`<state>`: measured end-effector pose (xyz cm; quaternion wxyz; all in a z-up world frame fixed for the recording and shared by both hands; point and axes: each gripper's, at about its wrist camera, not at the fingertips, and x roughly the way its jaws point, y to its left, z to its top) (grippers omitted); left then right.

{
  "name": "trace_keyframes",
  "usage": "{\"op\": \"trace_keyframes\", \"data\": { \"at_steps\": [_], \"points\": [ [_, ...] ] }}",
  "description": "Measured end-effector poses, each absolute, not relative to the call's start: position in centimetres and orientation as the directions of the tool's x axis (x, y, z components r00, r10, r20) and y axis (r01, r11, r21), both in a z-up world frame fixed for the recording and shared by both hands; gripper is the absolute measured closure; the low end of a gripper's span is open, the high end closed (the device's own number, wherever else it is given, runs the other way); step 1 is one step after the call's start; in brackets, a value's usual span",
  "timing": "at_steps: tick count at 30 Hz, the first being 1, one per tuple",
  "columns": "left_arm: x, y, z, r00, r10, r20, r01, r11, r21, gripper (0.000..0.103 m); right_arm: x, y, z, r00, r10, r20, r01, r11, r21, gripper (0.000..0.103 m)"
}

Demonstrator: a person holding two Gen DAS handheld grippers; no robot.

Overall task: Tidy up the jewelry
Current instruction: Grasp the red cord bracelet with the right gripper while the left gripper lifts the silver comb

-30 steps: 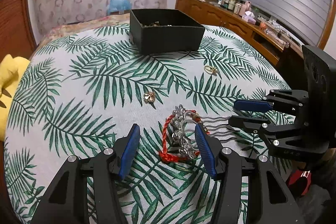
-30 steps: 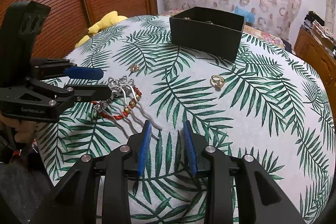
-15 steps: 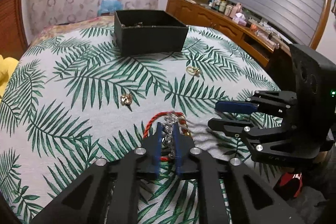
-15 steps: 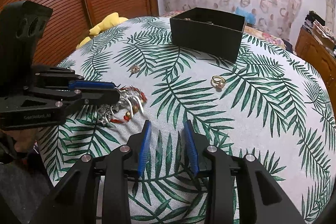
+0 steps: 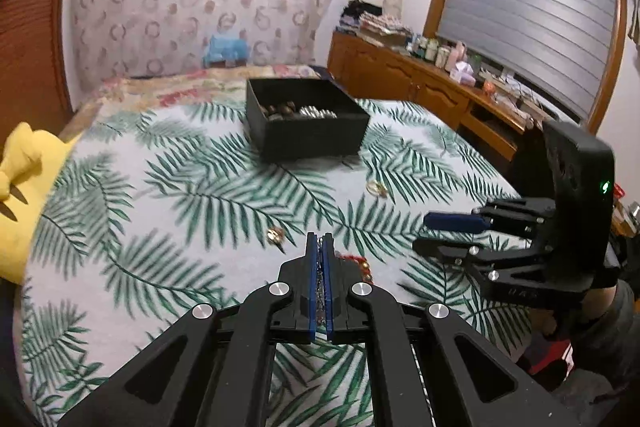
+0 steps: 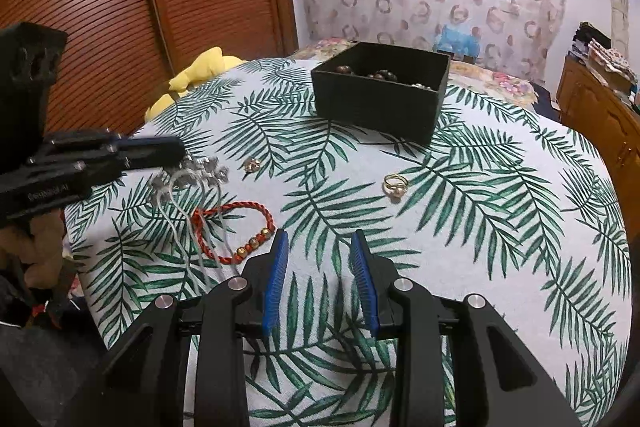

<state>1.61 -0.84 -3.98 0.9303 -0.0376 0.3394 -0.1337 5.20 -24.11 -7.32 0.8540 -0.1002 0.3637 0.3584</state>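
Note:
My left gripper (image 5: 319,247) is shut on a silver hair comb (image 6: 188,179) and holds it lifted above the table, its prongs hanging down; a sliver of silver shows between its pads (image 5: 319,283). A red braided bracelet (image 6: 236,227) with gold beads lies on the cloth below. My right gripper (image 6: 318,259) is open and empty, hovering near the bracelet. A black box (image 5: 306,123) holding beads and silver pieces stands at the far side. A gold ring (image 6: 396,185) and a small gold earring (image 6: 251,164) lie loose on the cloth.
The round table has a palm-leaf cloth (image 6: 500,227). A yellow plush (image 5: 20,187) lies at its left edge. A wooden sideboard (image 5: 420,87) with bottles stands to the right, and wooden slatted doors (image 6: 160,7) stand behind.
My left gripper closed on the silver comb and lifted it off the red bracelet, which stays on the cloth. The right gripper has hardly moved.

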Motion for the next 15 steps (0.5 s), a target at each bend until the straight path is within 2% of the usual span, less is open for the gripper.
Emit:
{"op": "trace_keyframes", "data": {
  "at_steps": [15],
  "points": [
    [1.1, 2.4, -1.7, 0.808, -0.178, -0.561, 0.137, 0.984, -0.114, 0.101, 5.0, -19.1, -8.5, 0.41, 0.531, -0.742, -0.746, 0.663, 0.062, 0.067]
  ]
}}
